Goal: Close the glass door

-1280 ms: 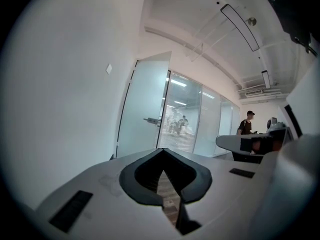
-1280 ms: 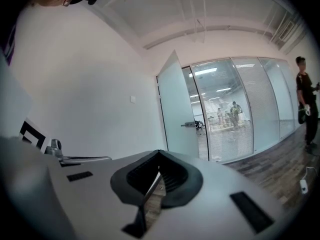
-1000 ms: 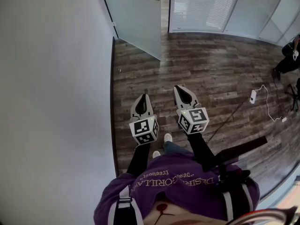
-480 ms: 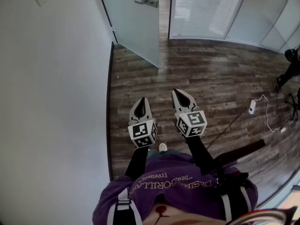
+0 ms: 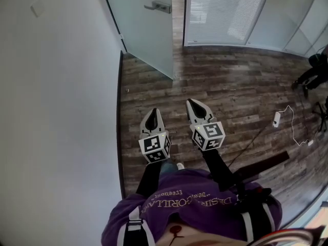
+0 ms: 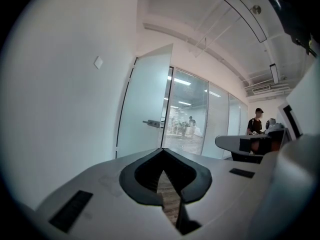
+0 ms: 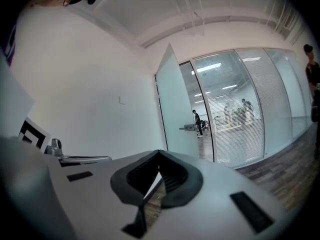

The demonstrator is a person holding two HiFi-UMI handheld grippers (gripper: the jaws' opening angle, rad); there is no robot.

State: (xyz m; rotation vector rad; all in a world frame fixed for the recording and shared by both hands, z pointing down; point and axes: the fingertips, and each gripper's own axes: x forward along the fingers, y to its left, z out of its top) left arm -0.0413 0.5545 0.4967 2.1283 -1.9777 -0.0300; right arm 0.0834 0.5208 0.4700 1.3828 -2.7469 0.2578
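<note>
Steadily, the person had walked nearer the glass door [image 5: 146, 29], which stood ajar ahead beside the white wall [image 5: 61, 86], while the left tongs [image 5: 153, 110] and right tongs [image 5: 191, 102] stayed pinched together, empty, well short of its handle [image 5: 158, 6].

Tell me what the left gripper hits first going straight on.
The left gripper would probably meet the open glass door first; only floor lies between, though depth is unclear.
</note>
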